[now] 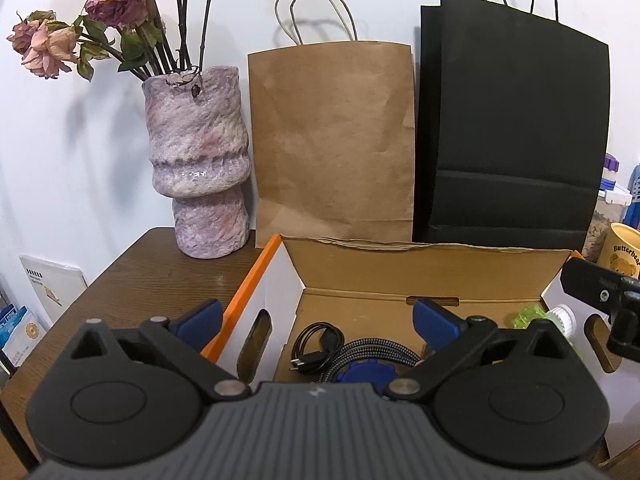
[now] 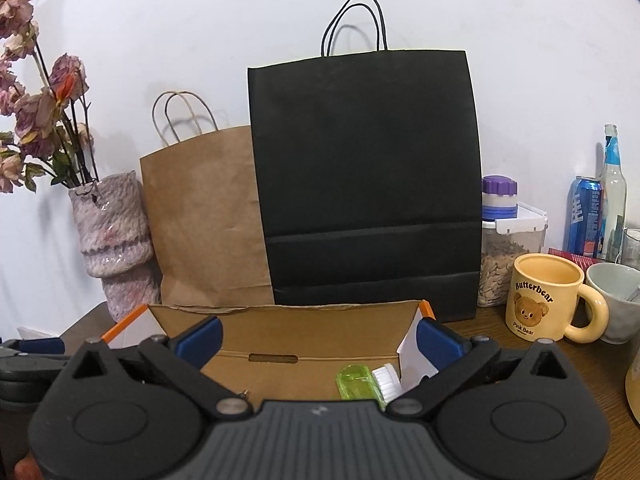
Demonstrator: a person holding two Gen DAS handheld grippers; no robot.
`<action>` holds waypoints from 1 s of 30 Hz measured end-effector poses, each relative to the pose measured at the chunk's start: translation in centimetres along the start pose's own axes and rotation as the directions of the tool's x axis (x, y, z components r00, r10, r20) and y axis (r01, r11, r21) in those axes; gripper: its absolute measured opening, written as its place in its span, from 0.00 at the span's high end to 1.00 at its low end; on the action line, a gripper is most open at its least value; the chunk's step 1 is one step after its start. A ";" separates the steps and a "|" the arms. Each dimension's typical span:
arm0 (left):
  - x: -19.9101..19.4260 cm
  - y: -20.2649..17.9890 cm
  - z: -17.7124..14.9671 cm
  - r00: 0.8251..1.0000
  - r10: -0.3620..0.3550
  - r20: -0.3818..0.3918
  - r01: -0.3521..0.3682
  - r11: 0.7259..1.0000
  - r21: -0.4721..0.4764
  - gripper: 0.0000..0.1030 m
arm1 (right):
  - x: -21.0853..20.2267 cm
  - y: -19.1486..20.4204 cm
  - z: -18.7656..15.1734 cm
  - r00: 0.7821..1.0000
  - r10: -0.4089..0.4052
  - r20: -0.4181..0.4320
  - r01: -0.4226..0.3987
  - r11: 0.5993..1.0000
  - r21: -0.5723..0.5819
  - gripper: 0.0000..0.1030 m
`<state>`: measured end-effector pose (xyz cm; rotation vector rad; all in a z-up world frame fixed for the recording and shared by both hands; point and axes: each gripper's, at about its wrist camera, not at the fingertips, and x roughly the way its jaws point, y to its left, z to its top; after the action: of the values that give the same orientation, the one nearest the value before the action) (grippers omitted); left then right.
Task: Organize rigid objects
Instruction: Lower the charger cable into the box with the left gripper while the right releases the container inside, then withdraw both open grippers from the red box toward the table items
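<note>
Inside the box (image 1: 432, 268), cables (image 1: 320, 344), a green piece (image 2: 354, 382) and a brush (image 2: 386, 378) are already stowed. Both the left gripper (image 1: 318, 322) and right gripper (image 2: 318, 340) are spread, empty, above it. Little appears left.

Right tool (image 2: 318, 338) fills the lower frame, jaws spread wide, nothing between them. Beyond it, centre: open box (image 2: 288, 316) holding a green item (image 2: 354, 380) and a white brush (image 2: 386, 378). Behind: black bag (image 2: 368, 176), brown bag (image 2: 204, 216). Vase (image 2: 114, 240) at left. Mug (image 2: 548, 296) at right on the tabletop (image 2: 592, 364).
</note>
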<state>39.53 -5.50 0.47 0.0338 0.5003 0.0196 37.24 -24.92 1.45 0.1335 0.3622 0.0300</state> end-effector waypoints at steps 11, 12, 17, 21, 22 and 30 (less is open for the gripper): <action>-0.4 0.3 0.0 1.000 -0.008 -0.008 0.008 1.000 0.006 0.00 | -0.7 0.0 -0.1 1.000 -0.003 0.004 0.003 1.000 -0.013 0.00; -0.4 0.3 0.0 1.000 -0.005 -0.008 0.005 1.000 0.005 0.00 | -0.9 0.0 -0.1 1.000 -0.003 0.007 0.003 1.000 -0.014 0.00; -1.1 0.4 -0.2 1.000 0.004 -0.001 -0.004 1.000 0.006 0.00 | -1.8 -0.1 -0.1 1.000 -0.001 0.021 0.001 1.000 -0.018 0.00; -1.9 0.7 -0.3 1.000 0.004 0.005 -0.004 1.000 0.005 0.00 | -2.5 -0.1 -0.1 1.000 0.003 0.026 -0.002 1.000 -0.021 0.00; -2.1 0.9 -0.4 1.000 0.001 0.007 -0.001 1.000 0.005 0.00 | -2.6 -0.1 -0.2 1.000 0.004 0.026 -0.003 1.000 -0.024 0.00; -4.1 1.7 -0.9 1.000 -0.004 0.020 0.004 1.000 0.004 0.00 | -4.4 0.1 -1.1 1.000 0.000 0.022 0.001 0.998 -0.058 0.00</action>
<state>35.53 -3.86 1.74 0.0367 0.4805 0.0145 32.74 -24.90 1.95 0.0760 0.3387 0.0383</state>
